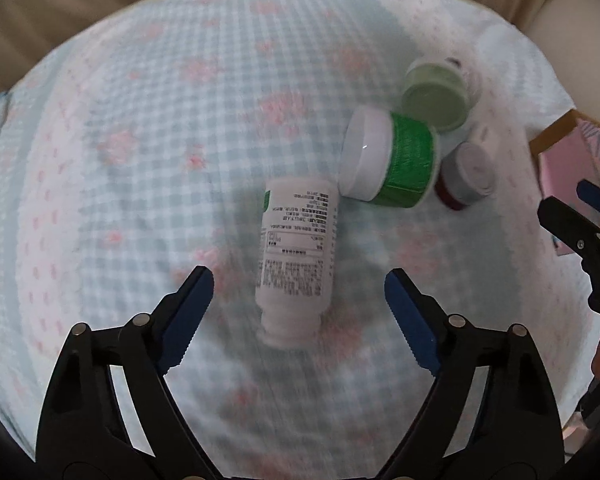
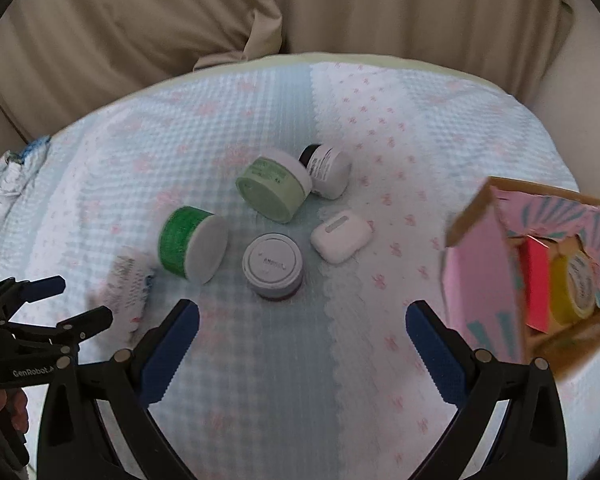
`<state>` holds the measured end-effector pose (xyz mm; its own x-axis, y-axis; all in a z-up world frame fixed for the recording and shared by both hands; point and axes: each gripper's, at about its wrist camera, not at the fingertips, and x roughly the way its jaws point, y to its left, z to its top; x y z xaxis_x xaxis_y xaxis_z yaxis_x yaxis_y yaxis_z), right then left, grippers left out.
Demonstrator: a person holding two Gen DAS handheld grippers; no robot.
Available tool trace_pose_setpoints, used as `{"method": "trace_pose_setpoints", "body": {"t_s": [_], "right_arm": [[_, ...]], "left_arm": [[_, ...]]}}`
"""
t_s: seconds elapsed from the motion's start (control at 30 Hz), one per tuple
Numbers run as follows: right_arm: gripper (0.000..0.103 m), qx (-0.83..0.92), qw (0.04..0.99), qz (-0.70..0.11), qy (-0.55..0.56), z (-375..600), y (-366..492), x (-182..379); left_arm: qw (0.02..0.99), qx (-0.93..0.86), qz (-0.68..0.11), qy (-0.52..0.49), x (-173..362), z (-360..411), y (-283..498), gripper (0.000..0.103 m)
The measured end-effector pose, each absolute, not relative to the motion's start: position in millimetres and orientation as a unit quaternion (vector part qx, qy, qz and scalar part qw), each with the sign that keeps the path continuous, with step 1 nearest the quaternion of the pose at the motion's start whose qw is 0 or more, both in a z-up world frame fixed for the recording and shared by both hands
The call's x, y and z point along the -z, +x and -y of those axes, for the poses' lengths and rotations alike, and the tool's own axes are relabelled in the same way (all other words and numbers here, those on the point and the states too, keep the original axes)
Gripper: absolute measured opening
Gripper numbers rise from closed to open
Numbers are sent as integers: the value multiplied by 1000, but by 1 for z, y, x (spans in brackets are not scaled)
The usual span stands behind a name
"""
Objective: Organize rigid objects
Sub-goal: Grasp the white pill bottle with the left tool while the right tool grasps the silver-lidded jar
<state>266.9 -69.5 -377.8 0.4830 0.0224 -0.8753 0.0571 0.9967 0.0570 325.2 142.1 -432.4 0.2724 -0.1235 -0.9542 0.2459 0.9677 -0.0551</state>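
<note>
- Your left gripper (image 1: 299, 280) gapes wide, straddling the toppled white plastic pill bottle (image 1: 296, 256), seemingly lined up for a pick.
- Your right gripper (image 2: 302, 312) hangs wide, empty, near the pink cardboard box (image 2: 488, 276), the likely destination.

Soft, even daylight, fairly bright, no hard shadows. Faint grey shadow under the white bottle (image 1: 296, 256) between the left gripper (image 1: 299, 292) fingers. Small glare spot on the white-lidded green jar (image 1: 388, 158) ahead of it. Motion blur smears the bedspread (image 2: 340, 360) weave and the pink box (image 2: 532, 276) right of the right gripper (image 2: 302, 324). Strong fisheye bowing, dark corners.
</note>
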Motion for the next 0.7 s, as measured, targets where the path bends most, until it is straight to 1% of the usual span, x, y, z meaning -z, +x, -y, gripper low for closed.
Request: {"method": "trace_pose_setpoints", "body": {"t_s": [0.07, 0.17, 0.23, 0.3, 0.33, 0.37, 0.4, 0.47, 0.53, 0.57, 0.6, 0.63, 0.7], "right_arm": [[102, 5, 858, -512, 36, 66, 277, 390], [98, -1, 853, -521, 28, 61, 292, 409], [97, -4, 850, -526, 21, 58, 302, 420], [95, -6, 848, -530, 20, 56, 310, 430], [93, -6, 846, -532, 19, 56, 314, 434], [90, -6, 845, -534, 19, 55, 316, 437], [86, -7, 842, -539, 19, 55, 321, 442], [83, -7, 839, -544, 19, 53, 327, 449], [72, -9, 836, -549, 21, 52, 332, 454], [61, -12, 834, -551, 21, 51, 333, 456], [54, -18, 832, -554, 22, 49, 334, 458], [51, -25, 831, -556, 26, 48, 335, 459], [50, -27, 831, -555, 20, 45, 336, 459]], "left_arm": [[793, 117, -596, 51, 444, -141, 331, 84], [788, 121, -602, 49, 458, -140, 339, 80], [784, 123, -606, 49, 466, -138, 343, 76], [781, 128, -610, 46, 472, -137, 346, 68], [780, 130, -611, 46, 474, -136, 348, 66], [778, 131, -612, 47, 476, -136, 349, 62], [776, 132, -615, 49, 479, -134, 350, 55], [771, 130, -621, 52, 483, -134, 352, 48], [771, 130, -621, 49, 484, -135, 353, 47], [771, 131, -622, 47, 485, -135, 353, 47], [770, 131, -623, 46, 485, -135, 354, 47], [770, 132, -622, 46, 485, -135, 354, 47], [771, 134, -621, 46, 485, -136, 355, 47]]}}
